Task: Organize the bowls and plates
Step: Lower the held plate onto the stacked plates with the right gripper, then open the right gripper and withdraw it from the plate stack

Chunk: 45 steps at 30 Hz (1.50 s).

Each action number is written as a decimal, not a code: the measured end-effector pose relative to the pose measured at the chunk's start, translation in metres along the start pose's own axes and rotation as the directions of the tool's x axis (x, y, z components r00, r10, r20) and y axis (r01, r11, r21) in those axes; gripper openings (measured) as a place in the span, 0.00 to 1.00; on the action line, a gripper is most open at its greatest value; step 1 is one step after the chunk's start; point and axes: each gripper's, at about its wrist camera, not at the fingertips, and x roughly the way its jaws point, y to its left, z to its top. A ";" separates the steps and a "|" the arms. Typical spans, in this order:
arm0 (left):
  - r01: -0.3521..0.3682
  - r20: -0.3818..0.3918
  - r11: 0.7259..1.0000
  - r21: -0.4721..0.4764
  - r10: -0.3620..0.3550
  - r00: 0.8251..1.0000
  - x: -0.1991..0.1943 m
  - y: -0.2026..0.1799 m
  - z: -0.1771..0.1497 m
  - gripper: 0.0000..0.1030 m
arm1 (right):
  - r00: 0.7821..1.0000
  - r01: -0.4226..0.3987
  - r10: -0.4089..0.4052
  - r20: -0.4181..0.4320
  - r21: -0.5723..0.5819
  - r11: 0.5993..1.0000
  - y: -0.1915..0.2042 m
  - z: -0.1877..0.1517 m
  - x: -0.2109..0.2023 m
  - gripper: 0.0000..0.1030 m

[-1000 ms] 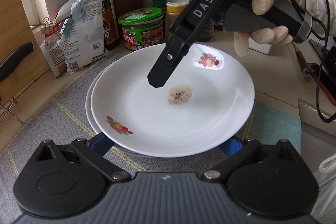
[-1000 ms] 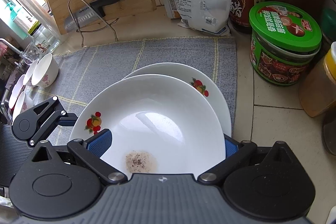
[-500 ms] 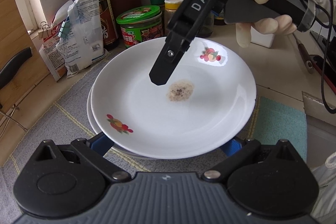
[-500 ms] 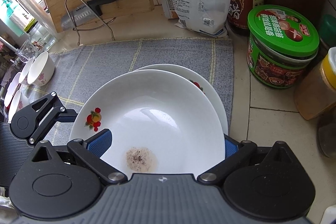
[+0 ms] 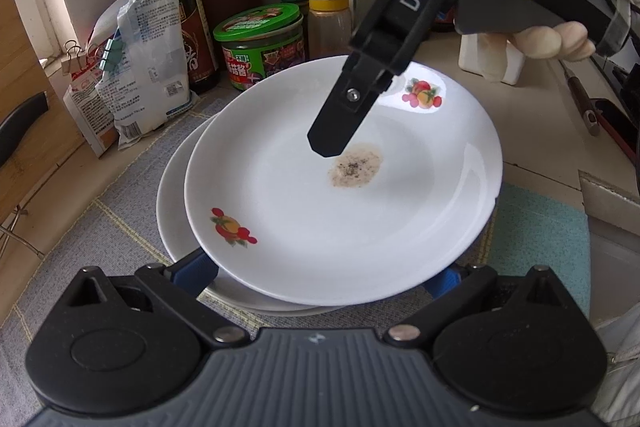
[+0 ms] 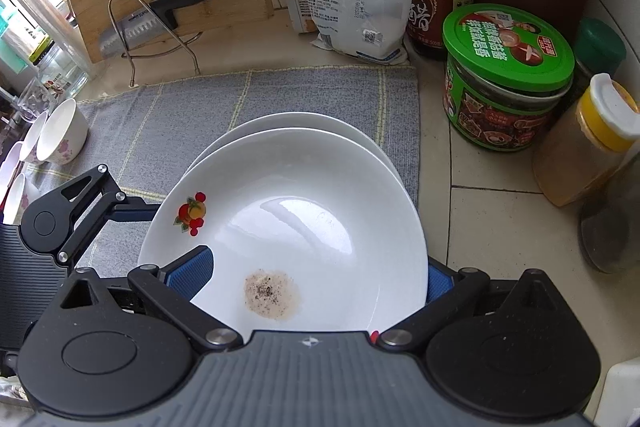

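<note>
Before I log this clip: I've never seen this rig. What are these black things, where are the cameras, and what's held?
No robot here: a person holds a handheld two-finger gripper in each hand, each with a fisheye camera looking along its fingers. The left view shows the right gripper and the gloved hand holding it. The right view shows the left gripper beside the plate. The top plate, with a speckled stain, overlaps a second plate on a grey mat. Both grippers are at its rim; whether either grips it is unclear. Nearby: a green-lidded jar, small bowls.
</note>
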 end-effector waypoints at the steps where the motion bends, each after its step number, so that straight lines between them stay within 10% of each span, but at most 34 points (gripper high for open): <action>1: 0.009 0.001 1.000 -0.005 -0.009 1.000 0.001 0.001 0.000 0.99 | 1.000 0.002 -0.002 0.000 0.006 1.000 -0.001 -0.001 -0.001 1.00; 45: -0.021 0.071 0.999 -0.044 0.024 0.997 -0.024 -0.001 -0.008 0.99 | 0.999 0.053 -0.053 0.010 0.023 0.998 0.010 -0.017 -0.016 1.00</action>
